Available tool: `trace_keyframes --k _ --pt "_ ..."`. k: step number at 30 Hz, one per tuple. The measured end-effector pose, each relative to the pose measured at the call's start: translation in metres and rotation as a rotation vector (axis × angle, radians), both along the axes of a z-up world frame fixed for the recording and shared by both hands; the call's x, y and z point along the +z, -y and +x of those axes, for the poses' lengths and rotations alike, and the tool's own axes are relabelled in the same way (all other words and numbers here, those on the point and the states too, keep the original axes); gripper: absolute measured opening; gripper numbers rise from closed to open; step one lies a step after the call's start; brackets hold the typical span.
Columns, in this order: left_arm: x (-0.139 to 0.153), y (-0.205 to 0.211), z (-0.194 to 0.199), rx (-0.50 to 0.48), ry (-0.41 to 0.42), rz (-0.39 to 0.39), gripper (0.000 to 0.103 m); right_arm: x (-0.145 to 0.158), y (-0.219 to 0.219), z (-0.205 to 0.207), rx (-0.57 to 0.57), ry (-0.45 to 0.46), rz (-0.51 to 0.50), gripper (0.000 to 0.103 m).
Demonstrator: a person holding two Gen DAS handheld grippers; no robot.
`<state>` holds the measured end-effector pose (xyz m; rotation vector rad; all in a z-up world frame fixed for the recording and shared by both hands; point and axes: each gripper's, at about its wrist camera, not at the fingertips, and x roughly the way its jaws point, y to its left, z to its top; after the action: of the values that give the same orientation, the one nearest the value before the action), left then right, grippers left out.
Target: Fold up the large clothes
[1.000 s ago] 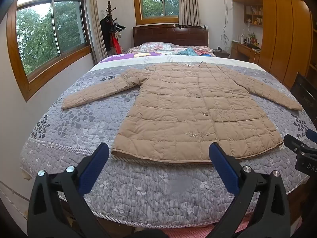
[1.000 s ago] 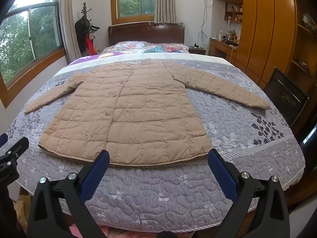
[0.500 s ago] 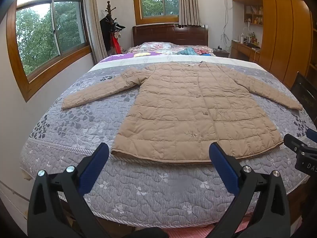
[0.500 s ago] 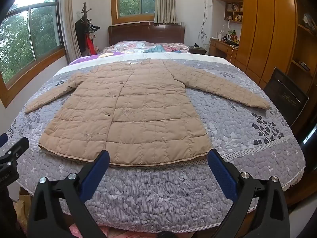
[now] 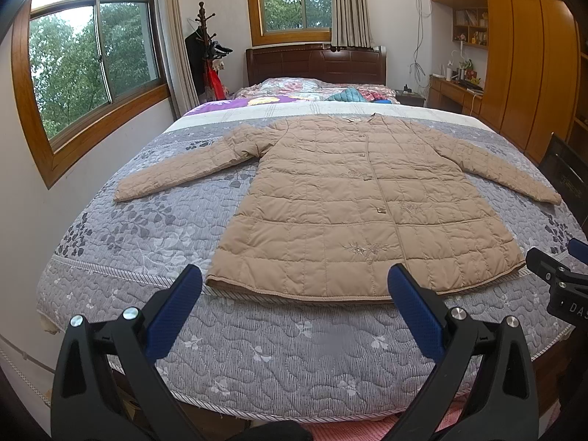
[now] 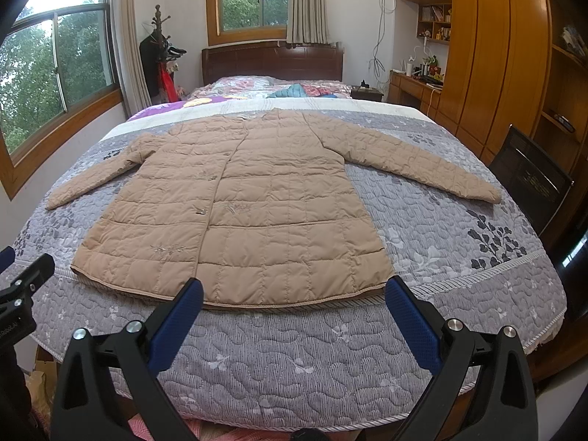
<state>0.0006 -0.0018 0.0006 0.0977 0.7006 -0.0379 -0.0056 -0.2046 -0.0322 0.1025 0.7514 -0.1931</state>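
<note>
A tan quilted coat point(image 5: 352, 198) lies flat and buttoned on the grey floral bedspread point(image 5: 154, 228), sleeves spread out to both sides, hem toward me. It also shows in the right wrist view point(image 6: 242, 205). My left gripper point(image 5: 294, 294) is open and empty, held above the foot of the bed just short of the hem. My right gripper point(image 6: 294, 305) is open and empty, likewise just short of the hem. Part of the right gripper shows at the right edge of the left wrist view point(image 5: 558, 279).
The bed has a dark wooden headboard point(image 5: 316, 64) with pillows and loose clothes point(image 5: 345, 93) at the far end. A window wall lies left, a coat stand point(image 5: 205, 55) in the corner. Wooden wardrobes point(image 6: 496, 58), a desk and a black chair point(image 6: 529, 180) stand right.
</note>
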Motion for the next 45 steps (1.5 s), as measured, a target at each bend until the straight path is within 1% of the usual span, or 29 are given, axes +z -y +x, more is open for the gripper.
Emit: trace_keyframes --k 43,45 --pt "-0.0001 0.0004 -0.0001 0.002 0.0 0.0 0.1 0.0003 0.0019 -0.0038 0.002 0.001 0.001 0.099" --pt "-0.0002 0.0003 -0.0002 0.001 0.0 0.0 0.1 0.0013 -0.0004 0.0009 0.002 0.001 0.0 0.099"
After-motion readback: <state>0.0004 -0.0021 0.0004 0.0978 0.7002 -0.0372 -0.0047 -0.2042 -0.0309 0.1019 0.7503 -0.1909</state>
